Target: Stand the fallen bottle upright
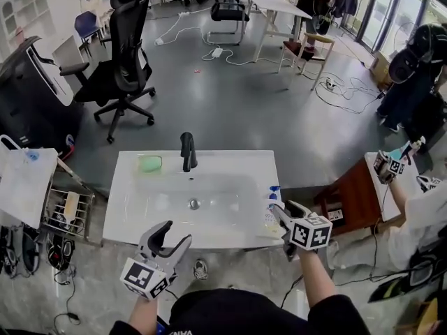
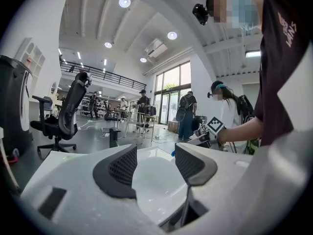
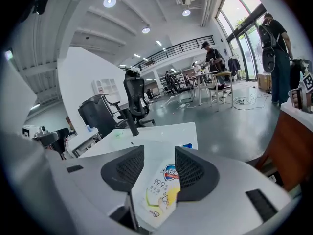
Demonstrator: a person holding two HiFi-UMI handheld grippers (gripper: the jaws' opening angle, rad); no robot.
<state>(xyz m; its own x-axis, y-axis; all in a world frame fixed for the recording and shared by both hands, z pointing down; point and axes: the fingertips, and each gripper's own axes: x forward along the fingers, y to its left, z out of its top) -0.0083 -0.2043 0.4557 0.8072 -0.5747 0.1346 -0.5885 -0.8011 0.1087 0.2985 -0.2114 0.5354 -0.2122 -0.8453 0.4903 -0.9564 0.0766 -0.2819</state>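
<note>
**Fallen bottle lay on the sink's right rim, right gripper open around it**

The white plastic bottle with a yellow-and-white label and a blue cap [image 1: 271, 202] [image 3: 159, 192] lay on its side on the right rim of the white rectangular ceramic sink [image 1: 230, 160] [image 3: 161, 129]. Its cap pointed toward the back of the sink and its label faced up.

The right gripper [image 1: 288, 211] [image 3: 159, 153] was right at the bottle's near end, angled downward. In the right gripper view its jaws stood apart with the bottle's body between them. The dark ribbed pads [image 3: 193, 170] flanked the label, and no view showed them pressing on it, so the tool was open and not clamped.

The left gripper [image 1: 176, 234] [image 2: 155, 153] was held at the sink's front edge, left of centre and well apart from the bottle. Its jaws were spread too, with nothing between them. Only the pale hollow of the basin showed beyond them in the left gripper view.

A black upright tap [image 1: 187, 151] [image 3: 129, 124] stood at the middle of the back rim. A pale green block [image 1: 149, 164] lay just to its left. On the grey floor behind the sink stood a black office chair [image 1: 122, 54]. A brown wooden table [image 1: 356, 194] stood to the sink's right. Beside it, another person's hand held a similar gripper [image 1: 391, 162].
</note>
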